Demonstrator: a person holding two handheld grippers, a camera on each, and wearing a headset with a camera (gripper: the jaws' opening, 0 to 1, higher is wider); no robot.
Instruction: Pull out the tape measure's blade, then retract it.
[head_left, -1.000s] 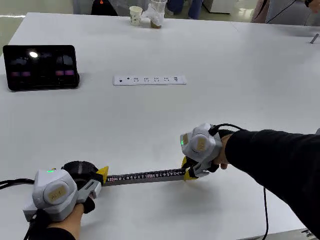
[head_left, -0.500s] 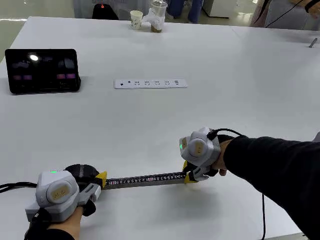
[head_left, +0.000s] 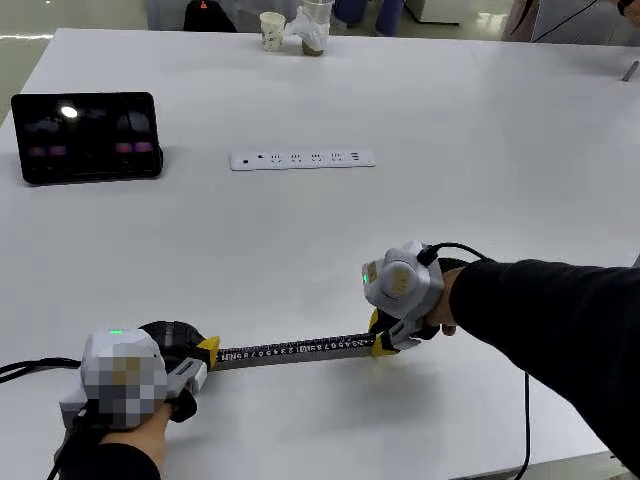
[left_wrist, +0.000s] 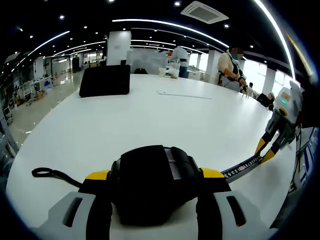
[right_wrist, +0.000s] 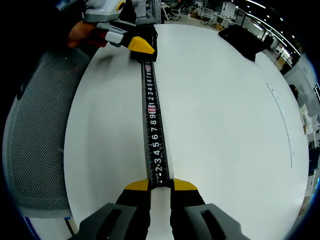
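Note:
A black tape measure case (head_left: 170, 342) lies at the table's near left, and my left gripper (head_left: 200, 357) is shut on it; in the left gripper view the case (left_wrist: 152, 182) sits between the yellow-tipped jaws. The blade (head_left: 295, 350) runs right from the case, flat over the table, to my right gripper (head_left: 380, 345), which is shut on its end. Numbers on the blade (right_wrist: 151, 125) read clearly in the right gripper view, leading from my right gripper (right_wrist: 159, 186) to the case (right_wrist: 145, 37). The case's black wrist strap (left_wrist: 52, 174) trails left.
A white power strip (head_left: 302, 159) lies mid-table. A black tablet (head_left: 86, 135) stands at the far left. A paper cup (head_left: 271, 30) and a wrapped glass (head_left: 313, 28) sit at the far edge. Cables trail from both grippers. A person (left_wrist: 231, 70) stands beyond the table.
The right gripper has shifted slightly right, with a little more blade drawn out. The left gripper still holds the case in place. The head camera has moved a bit.

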